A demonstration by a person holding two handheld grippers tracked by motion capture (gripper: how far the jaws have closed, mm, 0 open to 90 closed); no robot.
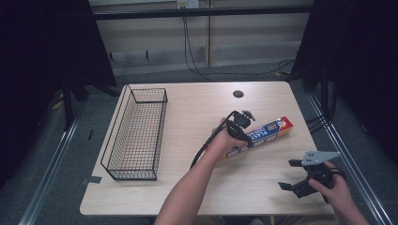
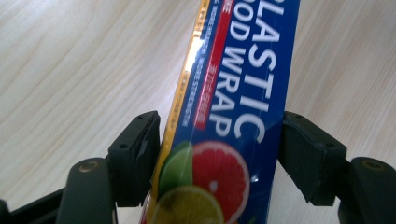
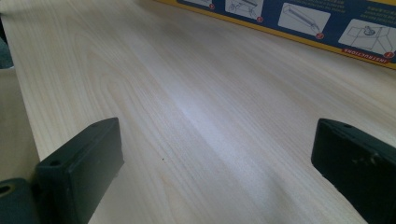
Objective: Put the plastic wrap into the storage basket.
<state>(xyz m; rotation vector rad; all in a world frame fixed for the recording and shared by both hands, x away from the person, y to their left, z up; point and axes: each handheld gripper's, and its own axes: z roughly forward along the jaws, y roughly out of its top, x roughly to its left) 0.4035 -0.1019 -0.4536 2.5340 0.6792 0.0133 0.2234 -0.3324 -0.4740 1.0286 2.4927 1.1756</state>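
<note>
A long blue plastic wrap box [image 1: 270,129] with a yellow edge lies slanted on the wooden table [image 1: 187,112], right of centre. My left gripper [image 1: 239,133] comes down over its near end. In the left gripper view both black pads [image 2: 140,154] sit against the two long sides of the box [image 2: 243,93], beside its printed citrus slices. My right gripper [image 1: 288,174] hovers low near the table's front right corner, open, with bare wood between its jaws [image 3: 215,163]. The box's instruction side [image 3: 299,18] crosses the top of the right gripper view.
A black wire basket [image 1: 148,89] stands empty along the table's left side. A dark cable hole [image 1: 238,93] sits near the back edge. Cables hang behind the table, with dark curtains at both sides.
</note>
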